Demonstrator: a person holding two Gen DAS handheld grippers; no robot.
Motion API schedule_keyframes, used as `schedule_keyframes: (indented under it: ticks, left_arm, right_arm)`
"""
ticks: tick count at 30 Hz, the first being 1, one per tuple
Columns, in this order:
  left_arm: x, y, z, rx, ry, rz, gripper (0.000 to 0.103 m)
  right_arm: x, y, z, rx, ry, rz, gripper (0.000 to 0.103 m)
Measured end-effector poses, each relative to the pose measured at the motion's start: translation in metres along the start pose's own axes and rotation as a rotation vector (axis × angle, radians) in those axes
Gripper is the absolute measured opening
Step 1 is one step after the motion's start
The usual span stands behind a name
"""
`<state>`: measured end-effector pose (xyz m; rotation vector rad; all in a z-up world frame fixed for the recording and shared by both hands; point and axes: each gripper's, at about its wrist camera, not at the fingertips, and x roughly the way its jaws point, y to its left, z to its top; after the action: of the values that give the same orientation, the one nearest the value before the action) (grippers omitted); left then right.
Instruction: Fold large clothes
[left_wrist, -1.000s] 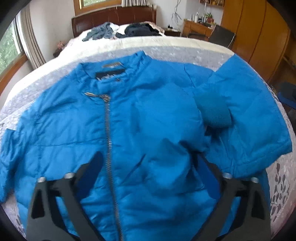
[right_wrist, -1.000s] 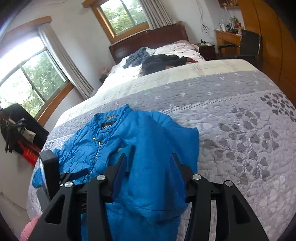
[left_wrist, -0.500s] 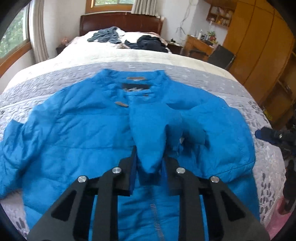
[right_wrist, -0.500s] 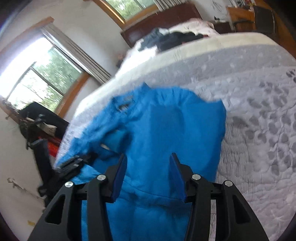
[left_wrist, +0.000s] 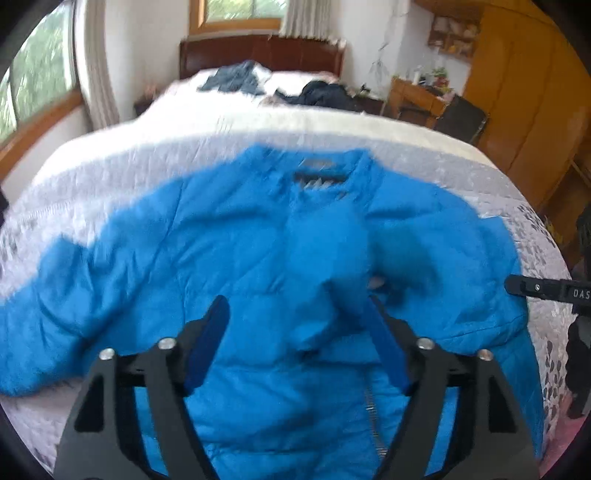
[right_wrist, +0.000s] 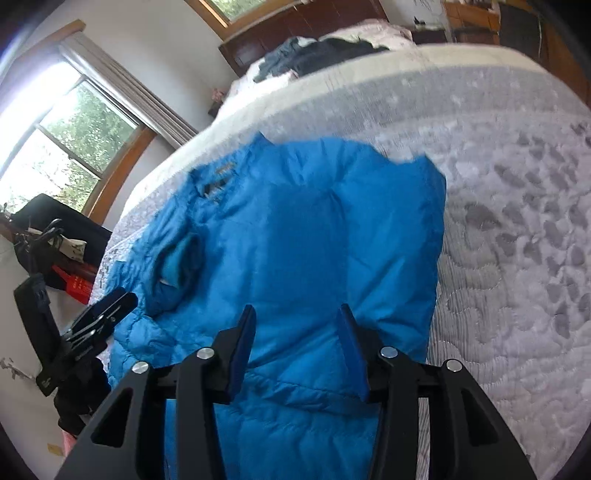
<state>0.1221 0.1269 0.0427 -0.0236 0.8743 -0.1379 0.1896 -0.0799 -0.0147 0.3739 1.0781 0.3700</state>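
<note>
With both the left claw (left_wrist: 295, 328) and right claw (right_wrist: 297, 332) spread wide and gripping nothing, the puffy jacket (left_wrist: 258, 258) may let its folded sleeve (right_wrist: 177, 262) spring back open on the bed (right_wrist: 517, 184).

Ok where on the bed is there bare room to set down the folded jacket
The widest bare patch is the grey quilt to the right of the blue jacket, up to the cream band. A narrower strip runs between the jacket's collar and that band. The pillow end is crowded with dark clothes. Both grippers are open, holding nothing.
</note>
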Motion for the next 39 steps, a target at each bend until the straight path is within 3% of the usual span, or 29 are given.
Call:
schedule_keyframes:
  ticks: [5, 8, 13, 18, 21, 26, 34, 37, 39]
  left_arm:
    - [0.02, -0.059, 0.013, 0.169, 0.025, 0.086, 0.082]
    - [0.048, -0.07, 0.022, 0.173, 0.078, 0.152, 0.08]
    - [0.064, -0.066, 0.026, 0.136, 0.101, 0.177, 0.065]
    - [0.046, -0.042, 0.027, 0.066, 0.059, 0.097, 0.031]
    - [0.026, -0.019, 0.027, 0.01, 0.021, 0.052, 0.025]
    - [-0.005, 0.037, 0.017, -0.085, -0.023, 0.037, 0.024]
    - [-0.015, 0.129, -0.013, -0.243, 0.014, 0.155, 0.024]
    - [-0.024, 0.133, -0.015, -0.253, -0.003, 0.159, 0.025]
    - [-0.03, 0.12, -0.01, -0.222, -0.019, 0.127, 0.036]
  right_arm:
    - [-0.002, 0.008, -0.001, -0.025, -0.001, -0.005, 0.048]
    - [0.001, 0.001, 0.001, -0.009, 0.001, -0.033, 0.048]
    - [0.003, -0.009, 0.002, 0.013, 0.004, -0.04, 0.048]
    - [0.004, -0.007, 0.001, 0.007, 0.004, -0.051, 0.048]
    - [0.003, -0.003, 0.0, -0.008, -0.001, -0.057, 0.048]
    - [0.003, 0.001, 0.0, -0.018, 0.001, -0.045, 0.048]
    - [0.016, -0.002, -0.002, -0.015, 0.023, -0.045, 0.049]
    - [0.009, 0.006, -0.003, -0.033, 0.006, -0.054, 0.051]
    - [0.001, 0.014, -0.004, -0.051, -0.011, -0.024, 0.051]
